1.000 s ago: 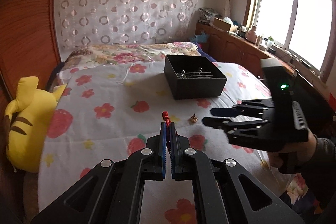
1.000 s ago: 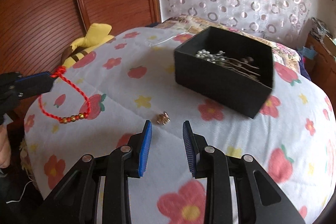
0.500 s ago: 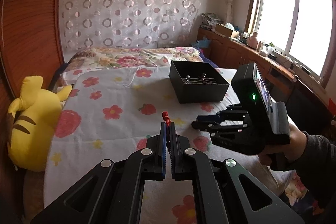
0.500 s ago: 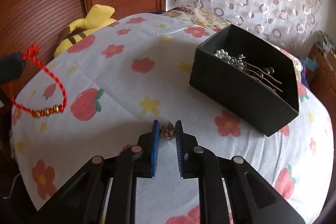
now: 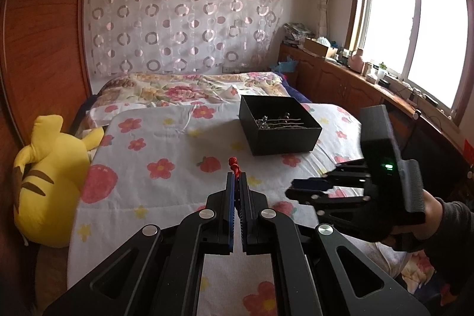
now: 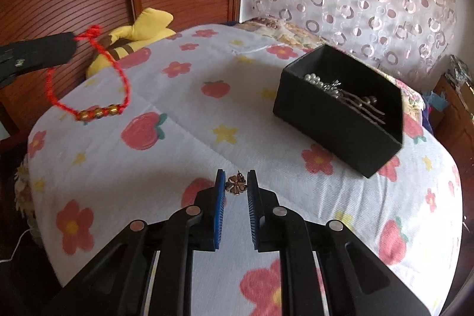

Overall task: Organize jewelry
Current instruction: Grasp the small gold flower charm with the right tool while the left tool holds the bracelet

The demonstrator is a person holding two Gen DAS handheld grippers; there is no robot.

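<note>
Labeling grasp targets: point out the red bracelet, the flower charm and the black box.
red bracelet (image 6: 97, 112), right wrist view, on its gold beads.
flower charm (image 6: 236, 185), right wrist view, on its petals, between the right gripper's fingers.
black box (image 5: 284, 136), left wrist view, on its front wall.

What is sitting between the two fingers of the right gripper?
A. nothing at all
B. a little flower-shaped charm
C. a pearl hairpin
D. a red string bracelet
B. In the right wrist view a small bronze flower-shaped charm lies on the bedspread between the fingers of the right gripper, whose jaws are not quite closed on it. The red string bracelet hangs from the left gripper.
</note>
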